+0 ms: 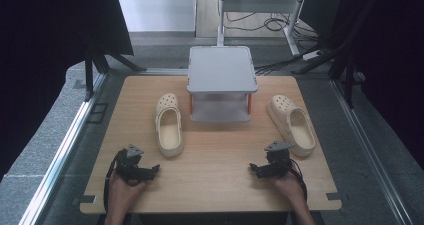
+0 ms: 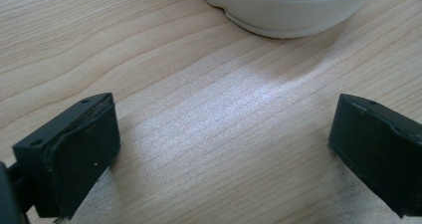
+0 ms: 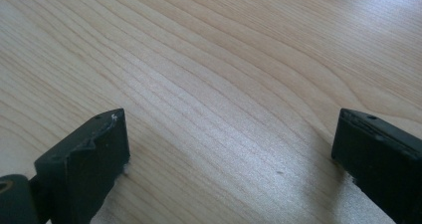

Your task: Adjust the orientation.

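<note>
High view: no writing is legible anywhere. Left gripper [image 1: 134,169] and right gripper [image 1: 269,168] rest wide open and empty on the wooden table [image 1: 215,160]. Farther off, two cream clogs [image 1: 168,124] [image 1: 293,124] flank a grey rack [image 1: 221,82]; cables [image 1: 270,22] trail across the floor behind.

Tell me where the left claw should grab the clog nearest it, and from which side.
Grip the left clog by its heel-end rim, coming from the near table edge. The heel points toward the open left claw, and the thin wall around the foot opening probably suits two jaws.
</note>
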